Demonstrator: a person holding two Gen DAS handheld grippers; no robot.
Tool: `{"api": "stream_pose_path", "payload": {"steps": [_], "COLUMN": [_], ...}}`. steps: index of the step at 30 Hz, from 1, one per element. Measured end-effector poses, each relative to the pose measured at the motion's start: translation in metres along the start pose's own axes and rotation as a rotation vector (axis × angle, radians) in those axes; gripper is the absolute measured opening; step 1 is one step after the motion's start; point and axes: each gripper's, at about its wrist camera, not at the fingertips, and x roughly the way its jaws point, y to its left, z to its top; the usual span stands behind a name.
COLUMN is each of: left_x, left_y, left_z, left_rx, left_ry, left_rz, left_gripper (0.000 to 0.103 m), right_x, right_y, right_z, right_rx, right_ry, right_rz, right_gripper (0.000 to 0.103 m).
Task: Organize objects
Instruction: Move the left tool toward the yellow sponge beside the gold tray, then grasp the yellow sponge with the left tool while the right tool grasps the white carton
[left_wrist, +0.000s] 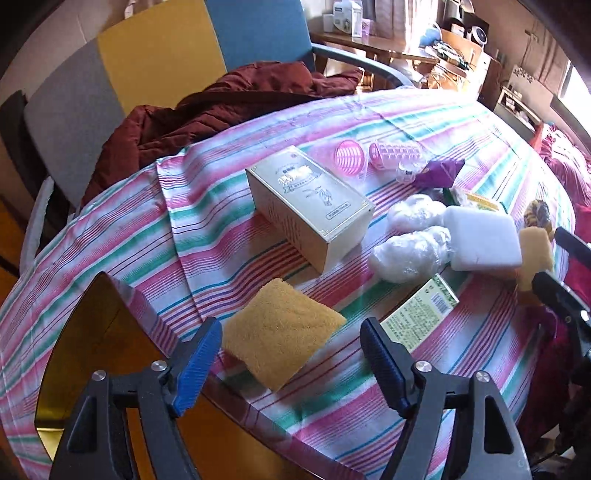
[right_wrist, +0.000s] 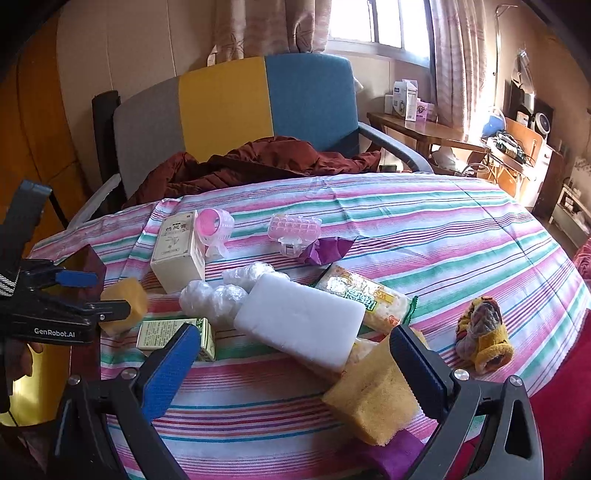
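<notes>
"genrobot.ai" is printed in white on the black left gripper at the frame's left edge; other labels are unreadable.

From the left wrist we look forward along our two blue-padded fingers, close over the near left part of the striped tablecloth, facing across the table toward the colour-block chair and tilted downward. From the right wrist we sit low at the near right edge, facing the same chair and the window behind it. Both views share the table's middle: the cream box, the white foam block and the pink rollers. Each view catches the other gripper at its edge: the right gripper at the right of the left view, the left gripper at the left of the right view.
</notes>
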Motion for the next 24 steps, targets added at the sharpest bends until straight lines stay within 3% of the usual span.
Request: {"api": "stream_pose_path", "payload": {"steps": [7, 15, 20, 24], "left_x": [0.021, 0.014, -0.021, -0.052], "left_y": [0.006, 0.015, 0.025, 0.034], "left_z": [0.000, -0.002, -0.013, -0.033], "left_rx": [0.016, -0.007, -0.076, -0.152], "left_ry": [0.036, -0.027, -0.123, -0.188], "left_rz": [-0.027, -0.052, -0.091, -0.131], "left_gripper": [0.079, 0.058, 0.058, 0.058], "right_x": [0.007, 0.008, 0.014, 0.034], "right_y": [0.003, 0.016, 0.035, 0.061], "right_z": [0.001, 0.013, 0.036, 0.059], "right_rx": [-0.003, -0.028, -0.024, -0.051], "right_ry": [0.025, 0.028, 0.040, 0.071], "right_rz": [-0.002, 0.031, 0.149, 0.242], "right_gripper": [0.103, 0.103, 0.103, 0.097]}}
